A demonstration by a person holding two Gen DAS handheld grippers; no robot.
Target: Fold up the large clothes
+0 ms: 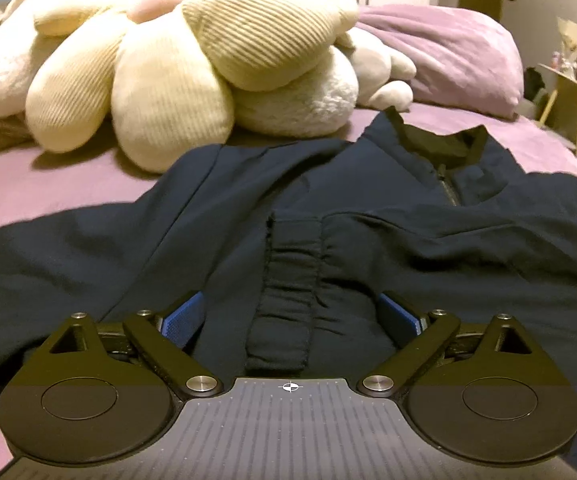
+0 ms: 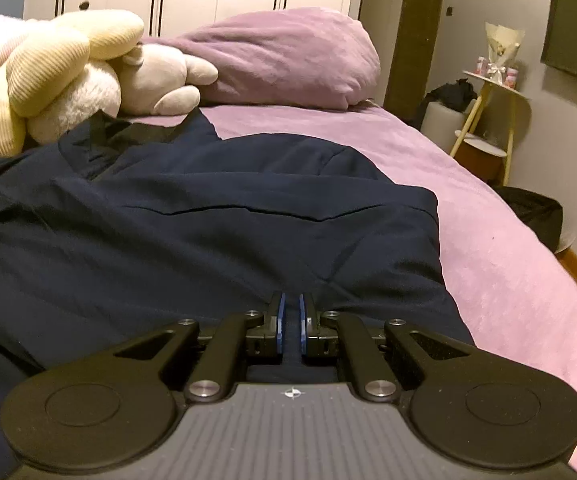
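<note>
A large navy jacket (image 1: 368,240) lies spread on a purple bed, its zipped collar (image 1: 444,168) at the far side. A sleeve is folded across the body, and its ribbed cuff (image 1: 288,280) runs toward my left gripper (image 1: 292,312). That gripper is open wide; the blue pads (image 1: 184,320) stand on either side of the cuff and do not touch it. In the right wrist view the jacket (image 2: 208,240) fills the near left. My right gripper (image 2: 291,308) is shut on a pinch of its fabric near the right hem, where creases gather at the fingertips.
Cream plush toys (image 1: 168,80) are piled just beyond the jacket's collar. A bunched purple duvet (image 2: 288,60) lies at the head of the bed. Bare purple sheet (image 2: 488,240) stretches right of the jacket to the bed's edge. A small side table (image 2: 492,112) stands beyond.
</note>
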